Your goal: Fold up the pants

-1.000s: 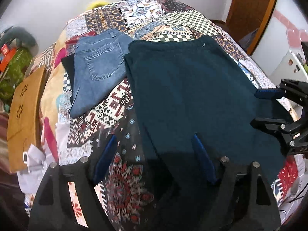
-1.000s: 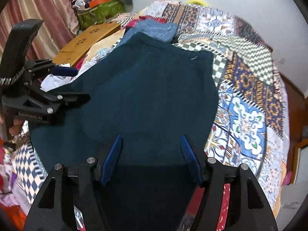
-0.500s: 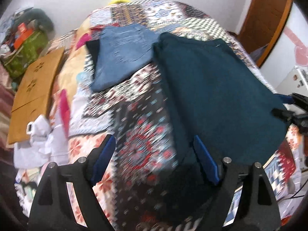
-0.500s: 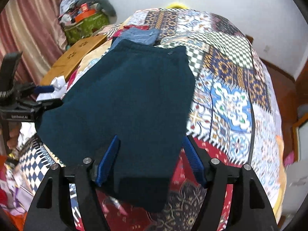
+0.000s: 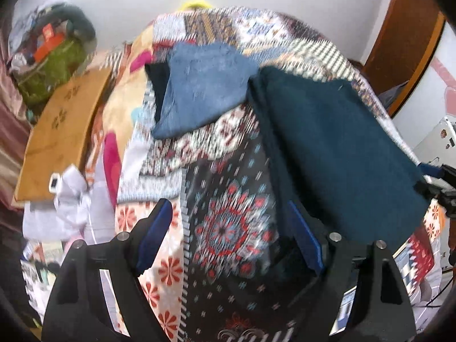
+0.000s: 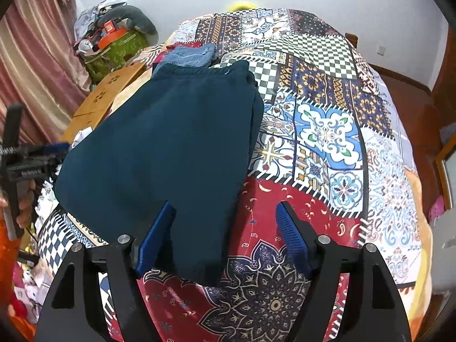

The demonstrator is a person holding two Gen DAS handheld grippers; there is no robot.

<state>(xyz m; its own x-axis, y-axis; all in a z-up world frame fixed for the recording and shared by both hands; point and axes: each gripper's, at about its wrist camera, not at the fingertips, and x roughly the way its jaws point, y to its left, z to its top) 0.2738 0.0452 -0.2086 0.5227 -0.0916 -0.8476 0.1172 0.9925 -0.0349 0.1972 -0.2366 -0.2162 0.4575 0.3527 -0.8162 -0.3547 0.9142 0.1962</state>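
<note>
Dark teal pants (image 5: pixel 327 148) lie folded flat on the patchwork bedspread (image 5: pixel 228 228). My left gripper (image 5: pixel 228 211) is open over the bare quilt. Its right finger (image 5: pixel 302 236) stands at the pants' left edge, and nothing is held. In the right wrist view the pants (image 6: pixel 171 142) spread to the upper left. My right gripper (image 6: pixel 225 208) hangs over their near corner with its jaws opening. The cloth lies below the fingers and the pads do not press on it. Each gripper shows at the edge of the other's view, the right gripper (image 5: pixel 439 179) and the left gripper (image 6: pixel 31 159).
Folded blue jeans (image 5: pixel 199 85) lie beyond the pants, touching their far corner. A wooden board (image 5: pixel 62 131) and a white cloth (image 5: pixel 71 199) sit off the bed's left side, with a green bag (image 6: pixel 114 48) behind. A brown door (image 5: pixel 404 37) is at the right.
Both grippers have drawn apart: the left swung left, off the pants onto bare quilt, and the right shifted right towards the pants' corner. The right jaws have widened. The pants stay flat.
</note>
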